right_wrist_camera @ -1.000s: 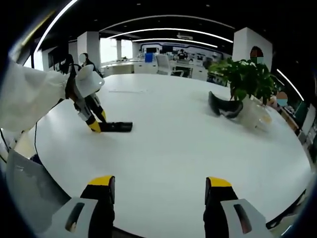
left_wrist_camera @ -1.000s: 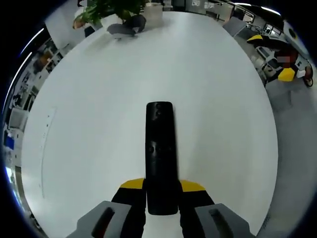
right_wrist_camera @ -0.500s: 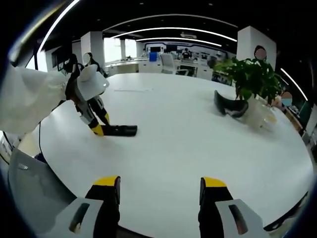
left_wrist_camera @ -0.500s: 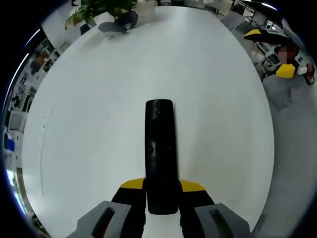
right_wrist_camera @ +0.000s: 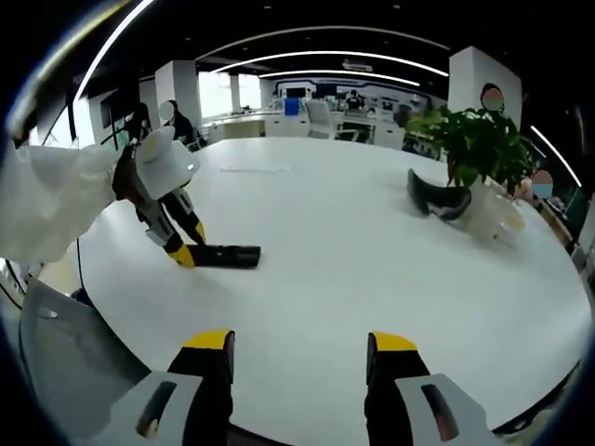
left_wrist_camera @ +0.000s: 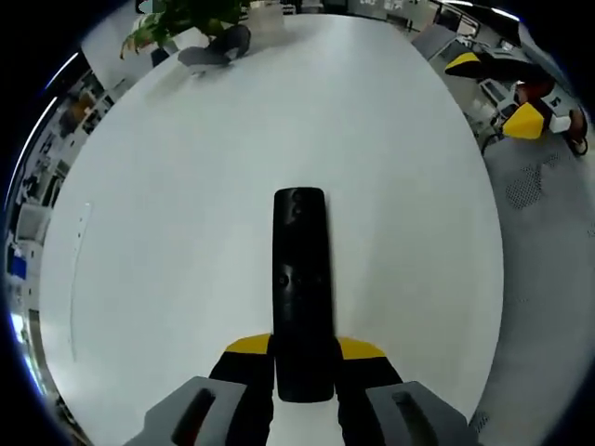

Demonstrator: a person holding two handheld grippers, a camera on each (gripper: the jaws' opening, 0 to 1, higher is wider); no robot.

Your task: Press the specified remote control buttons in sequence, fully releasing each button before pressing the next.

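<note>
A black remote control point(left_wrist_camera: 300, 288) lies lengthwise on the white table point(left_wrist_camera: 186, 232), and my left gripper point(left_wrist_camera: 302, 358) is shut on its near end, yellow-tipped jaws on either side. In the right gripper view the same remote point(right_wrist_camera: 226, 256) rests flat at the left, held by the left gripper point(right_wrist_camera: 186, 253) with a white-sleeved arm point(right_wrist_camera: 56, 200) behind it. My right gripper point(right_wrist_camera: 299, 346) hangs open above the table's near edge, nothing between its fingers, well to the right of the remote.
A potted plant point(right_wrist_camera: 476, 149) and a dark headset point(right_wrist_camera: 437, 201) stand at the table's far right; the plant point(left_wrist_camera: 181, 17) and headset point(left_wrist_camera: 216, 51) also show at the top of the left gripper view. Office desks and chairs point(right_wrist_camera: 321, 116) lie beyond.
My right gripper's jaws have come somewhat closer together and its view has shifted a little. The left gripper still holds the remote; its camera tilted slightly.
</note>
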